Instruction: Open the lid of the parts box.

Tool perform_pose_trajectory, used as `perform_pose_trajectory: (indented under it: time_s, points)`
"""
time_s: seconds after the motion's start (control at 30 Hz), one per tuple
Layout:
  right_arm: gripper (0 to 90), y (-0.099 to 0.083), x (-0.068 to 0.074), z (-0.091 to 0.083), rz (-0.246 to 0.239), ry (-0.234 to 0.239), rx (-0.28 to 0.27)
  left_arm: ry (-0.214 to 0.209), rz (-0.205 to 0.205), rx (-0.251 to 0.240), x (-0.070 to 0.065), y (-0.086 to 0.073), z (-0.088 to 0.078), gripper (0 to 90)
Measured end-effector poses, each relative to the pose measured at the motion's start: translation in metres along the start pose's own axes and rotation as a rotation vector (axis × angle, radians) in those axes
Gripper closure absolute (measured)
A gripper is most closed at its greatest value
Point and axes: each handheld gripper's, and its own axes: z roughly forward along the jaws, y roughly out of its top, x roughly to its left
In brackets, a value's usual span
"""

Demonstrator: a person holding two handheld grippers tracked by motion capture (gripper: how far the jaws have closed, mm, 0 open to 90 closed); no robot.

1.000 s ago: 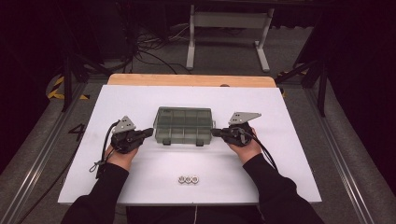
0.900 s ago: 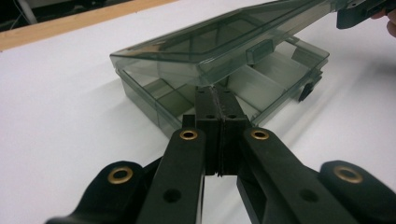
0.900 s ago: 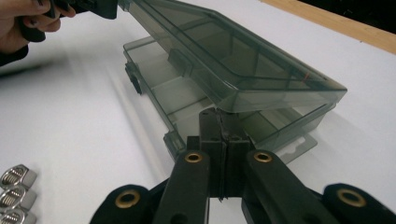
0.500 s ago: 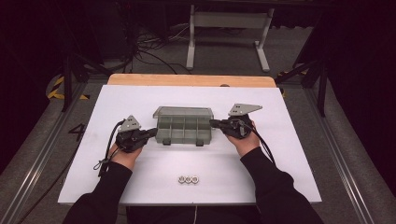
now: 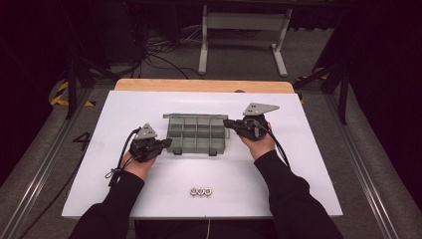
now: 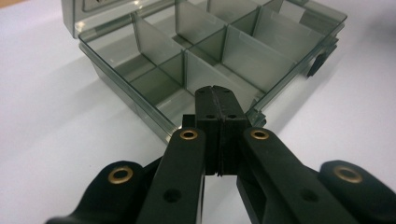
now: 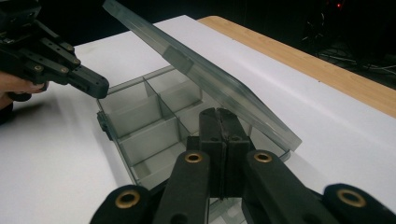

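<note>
both grippers have their jaws pressed together, holding nothing. left gripper (image 5: 166, 143) sits at the compartment box's (image 5: 196, 139) nine o'clock corner. right gripper (image 5: 228, 122) is at three o'clock, under the raised lid (image 7: 201, 70).

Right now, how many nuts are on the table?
3, in a touching row near the table's front edge: left nut, middle nut, right nut. The box compartments look empty.
</note>
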Motion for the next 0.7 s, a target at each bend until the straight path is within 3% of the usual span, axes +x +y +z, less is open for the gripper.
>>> perform_pose_trajectory:
  time_s: [0.17,0.37,0.47,0.7]
  points:
    - [87.7,0.0017,-0.0031,0.0011,0.012,-0.008,-0.004,-0.005,-0.021,0.001,0.0025,-0.0006,0.0014,89.9]
    - [68.4,0.0016,0.0012,-0.0001,0.017,-0.085,0.024,0.0,-0.019,-0.001,0.0018,-0.0008,0.0016,89.9]
    - [60.9,0.001,0.0003,0.0004,0.027,-0.1,0.024,-0.001,-0.018,-0.001,0.0017,-0.0007,0.0017,89.9]
    - [58.6,0.0023,0.001,0.0006,0.023,-0.117,0.018,-0.003,-0.017,-0.001,0.0013,-0.0011,0.0021,89.9]
